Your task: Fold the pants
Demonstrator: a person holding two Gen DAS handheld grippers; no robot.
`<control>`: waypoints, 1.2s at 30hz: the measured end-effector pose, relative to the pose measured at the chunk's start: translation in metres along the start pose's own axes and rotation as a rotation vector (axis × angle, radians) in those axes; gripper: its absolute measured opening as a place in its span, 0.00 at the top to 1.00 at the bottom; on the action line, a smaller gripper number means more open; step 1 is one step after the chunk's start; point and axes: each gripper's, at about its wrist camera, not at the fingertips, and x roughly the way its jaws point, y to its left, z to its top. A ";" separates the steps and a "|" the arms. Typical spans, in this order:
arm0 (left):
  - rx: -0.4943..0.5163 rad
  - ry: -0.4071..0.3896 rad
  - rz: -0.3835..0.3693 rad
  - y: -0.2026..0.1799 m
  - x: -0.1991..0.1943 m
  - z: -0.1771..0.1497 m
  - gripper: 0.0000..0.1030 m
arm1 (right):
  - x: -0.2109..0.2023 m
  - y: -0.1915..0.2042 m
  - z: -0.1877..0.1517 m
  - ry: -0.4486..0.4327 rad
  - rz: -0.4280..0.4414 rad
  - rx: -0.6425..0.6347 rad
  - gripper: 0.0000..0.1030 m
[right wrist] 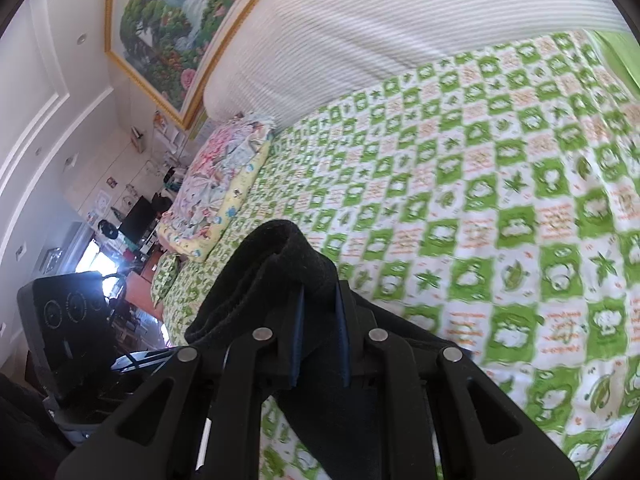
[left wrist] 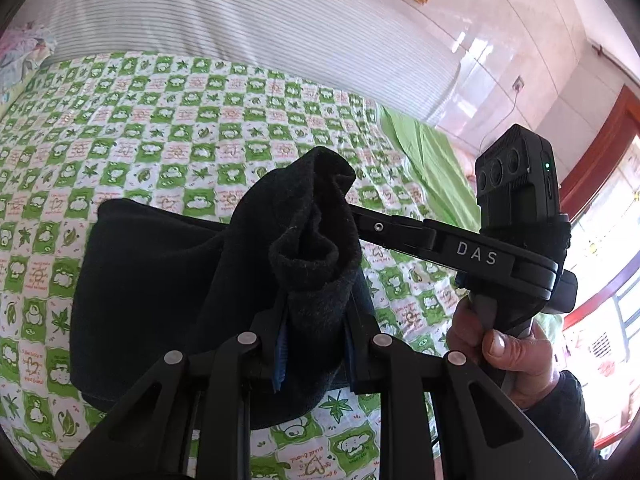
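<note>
Pants [left wrist: 168, 280], black and bunched, hang over the bed [left wrist: 160, 128]. The left claw [left wrist: 312, 344] and right claw [right wrist: 318, 344] each pinch them tight.

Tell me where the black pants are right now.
The black pants are pinched in both tongs, left and right, and lifted above the green checked bedspread; in the left wrist view they hang low and centre.

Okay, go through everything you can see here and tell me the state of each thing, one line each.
Black pants: bunched, lifted, held by both grippers.
Left gripper: jaws shut on the pants.
Right gripper: jaws shut on the pants.
Green checked bedsheet: spread over the bed, slightly wrinkled.
Floral bedding: folded, at the bed's edge.
</note>
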 end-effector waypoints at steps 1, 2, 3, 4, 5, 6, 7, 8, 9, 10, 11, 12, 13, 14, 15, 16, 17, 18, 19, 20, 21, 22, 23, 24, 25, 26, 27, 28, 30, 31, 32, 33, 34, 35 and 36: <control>0.006 0.009 0.002 -0.002 0.004 -0.001 0.79 | 0.000 -0.004 -0.002 0.002 -0.003 0.005 0.84; 0.013 0.021 0.007 -0.004 0.008 -0.004 0.79 | 0.001 -0.007 -0.004 0.003 -0.006 0.010 0.84; 0.015 0.036 0.011 -0.005 0.013 -0.006 0.79 | 0.000 -0.013 -0.008 0.002 -0.010 0.022 0.91; 0.013 0.051 0.009 -0.005 0.018 -0.009 0.79 | -0.001 -0.017 -0.010 0.000 -0.003 0.033 0.99; 0.009 0.062 0.003 -0.005 0.022 -0.012 0.79 | -0.002 -0.021 -0.012 -0.005 0.001 0.046 0.99; 0.009 0.065 0.002 -0.005 0.024 -0.014 0.79 | -0.004 -0.024 -0.014 -0.010 -0.001 0.056 0.99; 0.011 0.066 0.003 -0.006 0.025 -0.015 0.79 | -0.006 -0.027 -0.016 -0.011 -0.004 0.061 0.99; 0.013 0.067 0.004 -0.007 0.025 -0.016 0.79 | -0.006 -0.028 -0.018 -0.011 -0.007 0.063 0.99; 0.014 0.067 0.003 -0.008 0.025 -0.016 0.79 | -0.007 -0.030 -0.020 -0.011 -0.008 0.066 0.99; 0.016 0.068 0.000 -0.008 0.025 -0.016 0.79 | -0.008 -0.030 -0.022 -0.011 -0.010 0.069 0.99; 0.018 0.067 0.000 -0.009 0.025 -0.016 0.79 | -0.009 -0.031 -0.023 -0.012 -0.013 0.069 0.99; 0.018 0.068 -0.002 -0.009 0.024 -0.016 0.79 | -0.011 -0.031 -0.025 -0.017 -0.018 0.071 0.99; 0.018 0.070 -0.005 -0.008 0.024 -0.014 0.79 | -0.014 -0.030 -0.026 -0.023 -0.018 0.074 1.00; 0.020 0.072 -0.012 -0.009 0.023 -0.015 0.78 | -0.016 -0.030 -0.028 -0.029 -0.016 0.077 0.99; 0.021 0.074 -0.018 -0.010 0.022 -0.015 0.78 | -0.018 -0.029 -0.029 -0.035 -0.020 0.078 0.99; 0.024 0.077 -0.025 -0.011 0.020 -0.016 0.77 | -0.022 -0.028 -0.031 -0.041 -0.032 0.079 0.99; 0.029 0.079 -0.035 -0.012 0.019 -0.016 0.75 | -0.024 -0.027 -0.033 -0.045 -0.041 0.079 0.99; 0.033 0.081 -0.046 -0.013 0.017 -0.017 0.72 | -0.028 -0.026 -0.034 -0.050 -0.048 0.082 0.99; 0.034 0.085 -0.062 -0.013 0.015 -0.018 0.68 | -0.032 -0.025 -0.035 -0.060 -0.058 0.089 0.99; 0.029 0.097 -0.090 -0.014 0.013 -0.020 0.56 | -0.036 -0.024 -0.036 -0.069 -0.066 0.095 0.99; 0.023 0.109 -0.119 -0.013 0.011 -0.020 0.45 | -0.041 -0.022 -0.037 -0.077 -0.071 0.100 0.99; 0.020 0.120 -0.150 -0.014 0.010 -0.022 0.43 | -0.046 -0.020 -0.038 -0.089 -0.079 0.102 0.99; 0.027 0.119 -0.163 -0.015 0.006 -0.023 0.43 | -0.051 -0.019 -0.039 -0.103 -0.091 0.109 0.99; 0.042 0.109 -0.159 -0.017 0.002 -0.023 0.43 | -0.053 -0.017 -0.038 -0.109 -0.102 0.116 0.99; 0.053 0.103 -0.157 -0.018 -0.001 -0.024 0.43 | -0.058 -0.015 -0.038 -0.116 -0.119 0.127 0.99; 0.062 0.097 -0.161 -0.019 -0.004 -0.024 0.43 | -0.061 -0.014 -0.039 -0.121 -0.128 0.133 0.99; 0.068 0.088 -0.164 -0.019 -0.009 -0.024 0.43 | -0.063 -0.011 -0.039 -0.127 -0.135 0.136 0.99; 0.072 0.082 -0.163 -0.019 -0.012 -0.024 0.43 | -0.065 -0.008 -0.040 -0.134 -0.137 0.135 0.99; 0.080 0.066 -0.152 -0.017 -0.020 -0.024 0.43 | -0.067 -0.002 -0.041 -0.139 -0.143 0.136 0.99; 0.080 0.059 -0.144 -0.014 -0.023 -0.024 0.43 | -0.067 0.001 -0.042 -0.137 -0.149 0.133 0.98; 0.072 0.052 -0.135 -0.009 -0.027 -0.024 0.43 | -0.067 0.003 -0.043 -0.135 -0.157 0.131 0.98; 0.062 0.047 -0.129 -0.004 -0.030 -0.024 0.43 | -0.066 0.008 -0.044 -0.133 -0.170 0.127 0.98; 0.054 0.043 -0.126 0.000 -0.034 -0.024 0.43 | -0.065 0.011 -0.045 -0.130 -0.175 0.127 0.97; 0.043 0.037 -0.119 0.007 -0.037 -0.022 0.43 | -0.064 0.014 -0.046 -0.127 -0.179 0.127 0.97; 0.034 0.031 -0.109 0.012 -0.039 -0.020 0.43 | -0.063 0.019 -0.047 -0.127 -0.187 0.124 0.96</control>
